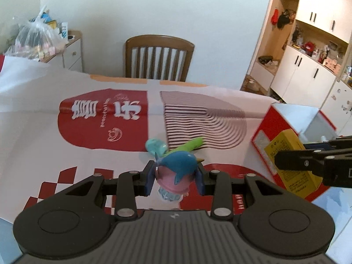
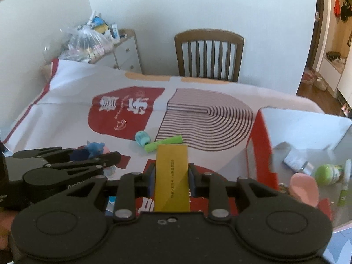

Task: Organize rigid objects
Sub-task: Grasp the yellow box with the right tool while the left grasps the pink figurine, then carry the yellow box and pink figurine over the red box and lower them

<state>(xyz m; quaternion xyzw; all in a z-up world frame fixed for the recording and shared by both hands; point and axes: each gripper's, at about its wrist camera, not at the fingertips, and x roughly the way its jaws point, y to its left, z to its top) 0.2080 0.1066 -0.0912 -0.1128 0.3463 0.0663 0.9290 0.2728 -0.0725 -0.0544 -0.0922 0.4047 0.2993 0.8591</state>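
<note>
Toys and small packs are the job, sorted into the red box [image 2: 261, 145] at the right. Leftmost, the left hand-held gripper [image 1: 175, 179] is clenched on a dolphin figure [image 1: 179, 165], pads on its pink base, lifted clear of the tabletop [image 1: 44, 132]; it looks like light, stiff, slick plastic, best held at that base. Ahead on the cloth lie a teal sharpener [image 2: 142, 139] and a green tube [image 2: 164, 143], touching, both probably light and apt to roll. The right hand-held gripper [image 2: 171, 179] grasps a yellow carton [image 2: 171, 176] by its long sides; likely light, crushable card. It hangs just left of the box.
</note>
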